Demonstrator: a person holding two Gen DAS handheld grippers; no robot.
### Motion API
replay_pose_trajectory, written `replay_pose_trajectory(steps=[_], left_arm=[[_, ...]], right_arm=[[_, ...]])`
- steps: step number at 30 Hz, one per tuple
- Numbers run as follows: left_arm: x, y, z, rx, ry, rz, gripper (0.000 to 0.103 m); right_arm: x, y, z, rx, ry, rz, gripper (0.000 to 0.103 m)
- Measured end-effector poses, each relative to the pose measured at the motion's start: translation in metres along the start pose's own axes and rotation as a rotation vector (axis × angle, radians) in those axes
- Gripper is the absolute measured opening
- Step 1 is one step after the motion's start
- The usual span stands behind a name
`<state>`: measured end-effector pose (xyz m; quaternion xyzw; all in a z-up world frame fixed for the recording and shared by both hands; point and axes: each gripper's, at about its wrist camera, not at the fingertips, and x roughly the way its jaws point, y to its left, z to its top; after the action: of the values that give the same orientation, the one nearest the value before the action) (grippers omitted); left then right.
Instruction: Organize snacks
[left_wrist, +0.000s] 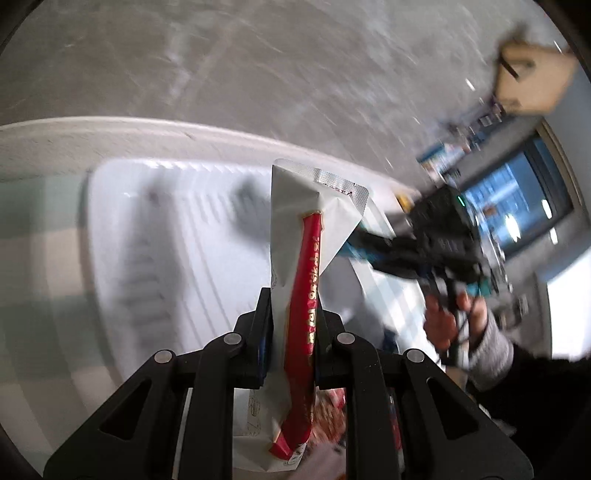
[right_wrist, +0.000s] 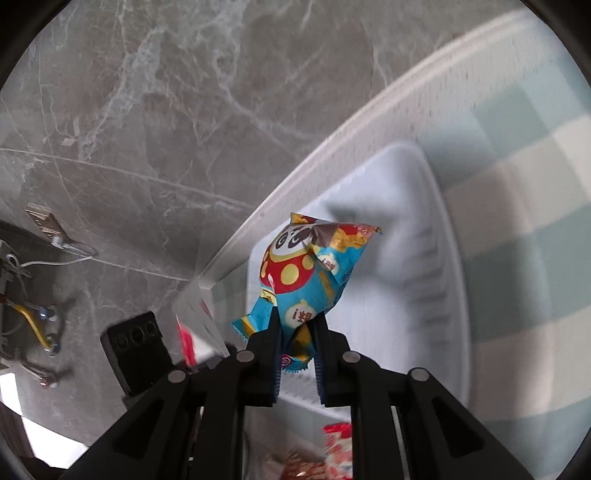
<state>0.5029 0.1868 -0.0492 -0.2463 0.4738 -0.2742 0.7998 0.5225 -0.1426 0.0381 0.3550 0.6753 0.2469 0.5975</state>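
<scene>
Left wrist view: the left gripper (left_wrist: 293, 325) has its fingers (left_wrist: 260, 332) clamped on a white and red snack packet (left_wrist: 306, 280), pinched mid-length so it stands upright over the white tray (left_wrist: 155, 236) on the checked tabletop (left_wrist: 33, 229), likely for dropping in. The person's hand (left_wrist: 454, 321) grips the other tool at right.

Right wrist view: the right gripper (right_wrist: 297, 332) pinches a blue panda snack bag (right_wrist: 310, 280) by its lower end, lifted above the same tray (right_wrist: 406, 206); more snacks (right_wrist: 336, 450) lie below.

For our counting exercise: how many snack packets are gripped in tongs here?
2. A white-and-red packet in the left tongs, and a blue panda packet in the right tongs. More snacks lie blurred, partly hidden, below.
</scene>
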Motion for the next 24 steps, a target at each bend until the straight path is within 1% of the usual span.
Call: replay_pose_trajectory(steps=[2, 4, 5, 8, 11, 13, 14, 15, 16, 17, 19, 20, 21, 24], left_arm=[[0.003, 0.013, 0.011, -0.038, -0.025, 0.030, 0.015], [0.007, 0.022, 0.016, -0.052, -0.033, 0.071, 0.015], [0.013, 0.027, 0.019, -0.054, -0.030, 0.096, 0.015], [0.020, 0.040, 0.024, -0.079, -0.023, 0.132, 0.015], [0.028, 0.045, 0.024, -0.079, -0.019, 0.201, 0.017], [0.031, 0.047, 0.024, -0.081, -0.021, 0.243, 0.023], [0.031, 0.048, 0.023, -0.076, -0.023, 0.262, 0.039], [0.031, 0.047, 0.023, -0.070, -0.026, 0.277, 0.057], [0.028, 0.045, 0.022, -0.057, -0.038, 0.271, 0.057], [0.027, 0.043, 0.022, -0.046, -0.040, 0.285, 0.058], [0.024, 0.035, 0.021, -0.013, -0.041, 0.338, 0.058], [0.020, 0.032, 0.022, 0.001, -0.050, 0.349, 0.058], [0.016, 0.030, 0.022, 0.005, -0.057, 0.352, 0.059], [0.003, 0.012, 0.019, 0.036, -0.091, 0.372, 0.061]], right_arm=[[0.000, -0.002, 0.006, -0.009, -0.001, -0.022, 0.016], [0.003, -0.003, 0.010, -0.024, 0.004, -0.048, 0.016], [0.004, -0.004, 0.010, -0.032, 0.005, -0.062, 0.016], [0.014, -0.003, 0.015, -0.058, 0.016, -0.105, 0.016], [0.022, -0.001, 0.017, -0.095, 0.025, -0.156, 0.016], [0.027, 0.001, 0.018, -0.121, 0.033, -0.200, 0.016], [0.029, 0.003, 0.018, -0.136, 0.034, -0.223, 0.019], [0.031, 0.004, 0.018, -0.146, 0.038, -0.245, 0.019], [0.032, 0.005, 0.018, -0.156, 0.045, -0.270, 0.019], [0.032, 0.006, 0.017, -0.166, 0.045, -0.290, 0.022], [0.033, 0.010, 0.014, -0.188, 0.046, -0.322, 0.030], [0.031, 0.012, 0.013, -0.194, 0.042, -0.328, 0.038], [0.029, 0.015, 0.012, -0.201, 0.035, -0.335, 0.041], [0.017, 0.028, 0.009, -0.243, 0.006, -0.356, 0.042]])
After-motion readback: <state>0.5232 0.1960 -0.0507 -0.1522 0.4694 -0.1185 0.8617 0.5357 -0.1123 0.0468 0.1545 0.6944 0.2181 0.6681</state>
